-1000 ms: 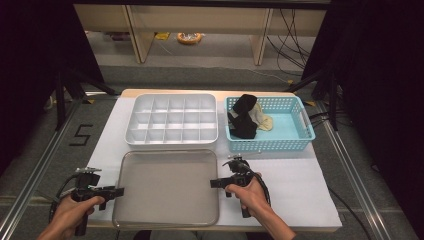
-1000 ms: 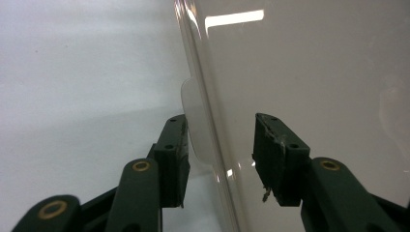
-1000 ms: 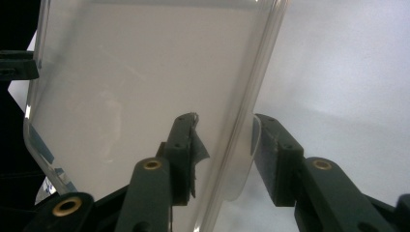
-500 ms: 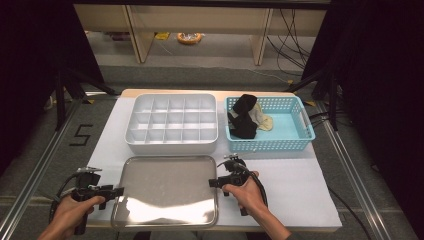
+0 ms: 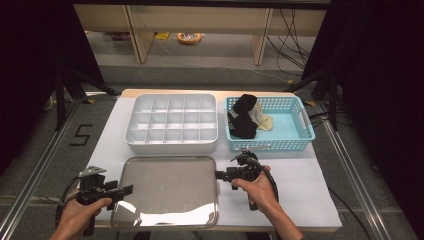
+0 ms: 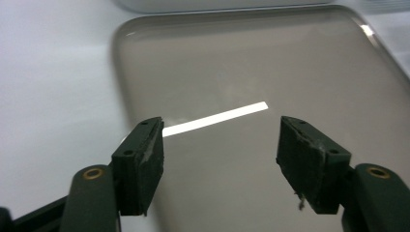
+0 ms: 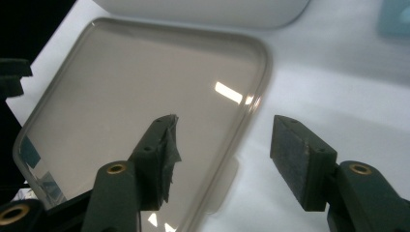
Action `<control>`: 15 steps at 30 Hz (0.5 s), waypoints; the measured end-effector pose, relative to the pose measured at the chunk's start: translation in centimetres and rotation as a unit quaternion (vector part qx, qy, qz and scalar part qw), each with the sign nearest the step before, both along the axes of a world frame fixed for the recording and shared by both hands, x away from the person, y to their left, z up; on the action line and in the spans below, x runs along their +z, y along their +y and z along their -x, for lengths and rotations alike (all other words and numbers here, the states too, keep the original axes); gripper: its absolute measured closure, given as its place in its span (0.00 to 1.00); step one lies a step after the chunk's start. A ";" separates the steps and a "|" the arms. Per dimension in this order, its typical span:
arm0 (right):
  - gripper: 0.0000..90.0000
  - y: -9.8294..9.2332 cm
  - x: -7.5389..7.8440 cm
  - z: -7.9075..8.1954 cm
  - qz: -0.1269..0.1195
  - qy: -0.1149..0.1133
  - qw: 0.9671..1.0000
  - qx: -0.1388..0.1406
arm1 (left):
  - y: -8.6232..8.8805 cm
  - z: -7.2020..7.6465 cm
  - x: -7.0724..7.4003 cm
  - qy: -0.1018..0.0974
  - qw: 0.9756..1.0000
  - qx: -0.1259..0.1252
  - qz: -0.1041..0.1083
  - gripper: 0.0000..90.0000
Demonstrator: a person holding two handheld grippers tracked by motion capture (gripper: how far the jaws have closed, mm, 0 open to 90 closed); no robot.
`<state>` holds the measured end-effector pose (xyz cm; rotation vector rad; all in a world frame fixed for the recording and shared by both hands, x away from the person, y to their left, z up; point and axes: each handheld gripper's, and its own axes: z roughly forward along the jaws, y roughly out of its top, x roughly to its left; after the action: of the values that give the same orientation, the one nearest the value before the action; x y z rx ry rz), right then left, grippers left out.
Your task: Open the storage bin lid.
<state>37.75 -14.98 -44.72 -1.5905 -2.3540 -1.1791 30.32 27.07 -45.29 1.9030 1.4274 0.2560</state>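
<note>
A shiny grey metal tray (image 5: 165, 192) lies flat on the white mat at the front of the table. My left gripper (image 5: 125, 190) hovers at the tray's left edge, and in the left gripper view its fingertips (image 6: 220, 159) stand wide apart over the tray (image 6: 241, 63) with nothing pressed between them. My right gripper (image 5: 220, 175) is at the tray's right edge. Its fingertips (image 7: 222, 159) straddle the tray's rim (image 7: 251, 101) from above without touching it. The jaws of both grippers have just been opening.
A white compartment organizer (image 5: 172, 122) stands behind the tray. A blue basket (image 5: 295, 125) at the back right holds a black item (image 5: 243, 117) and a cream item (image 5: 262, 120). Bare white mat (image 5: 295, 185) lies right of the tray.
Both grippers' jaws stand wider than before, and both hands have lifted slightly at the tray's edges. The glare on the tray has shifted to its near end.
</note>
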 end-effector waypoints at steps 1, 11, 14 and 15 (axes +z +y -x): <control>0.48 -0.3 0.1 0.0 -0.001 -0.010 1.000 0.003 | -0.5 0.0 0.0 -0.003 1.000 -0.007 0.001 0.36; 0.48 -2.9 1.2 -0.2 -0.015 -0.039 0.999 -0.020 | -5.4 -0.1 -0.1 -0.033 0.997 -0.065 -0.008 0.33; 0.48 -3.7 1.7 -0.5 -0.011 -0.062 0.998 -0.019 | -6.2 -0.3 -0.3 -0.035 0.997 -0.071 -0.009 0.32; 0.48 -3.8 1.9 -0.5 -0.017 -0.061 0.998 -0.026 | -6.4 -0.3 -0.3 -0.034 0.997 -0.073 -0.008 0.31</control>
<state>38.27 -18.74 -42.81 -1.6229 -2.3630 -1.3568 30.62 20.69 -45.60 1.9815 1.2374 0.2604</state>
